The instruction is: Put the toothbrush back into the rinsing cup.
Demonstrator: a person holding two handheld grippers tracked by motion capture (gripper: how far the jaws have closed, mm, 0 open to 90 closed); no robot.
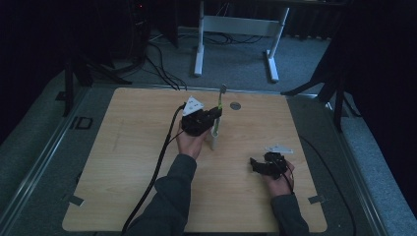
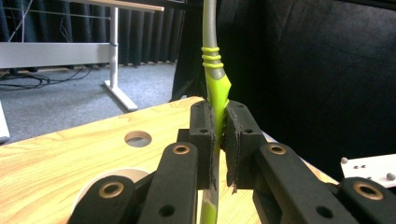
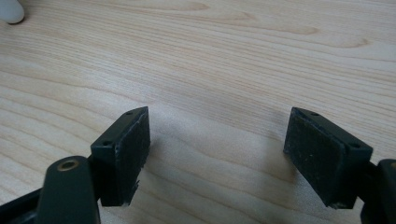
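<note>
On the light wooden table (image 1: 123, 162), the left gripper (image 1: 212, 116) stood a little beyond the middle of the surface, nearer the far edge than the near one, and its black jaws were clenched on the lime-green and grey plastic toothbrush (image 1: 220, 105). In the left gripper view the left gripper (image 2: 219, 135) had both pads pressed flat against the green handle of the toothbrush (image 2: 215, 93), which ran upright between them, its grey neck with three thin green rings rising out of the top of that view. From the high view the toothbrush stood nearly vertical, its bristled head toward the far edge, and its lower end went down into the small white cylindrical cup (image 1: 215, 141) that stood just beside the person's left hand (image 1: 191, 142). The pale rim of that cup (image 2: 100, 179) showed low behind the left jaw. A round cable hole (image 1: 235, 105) lay in the surface close to the far edge, just to the right of the toothbrush. The right gripper (image 1: 256, 164) rested low over the table toward the near right corner, well apart from the cup, held in the right hand (image 1: 278, 181). In the right gripper view the right gripper (image 3: 217, 149) had its jaws released and spread wide, with bare wood grain between the two black pads.
</note>
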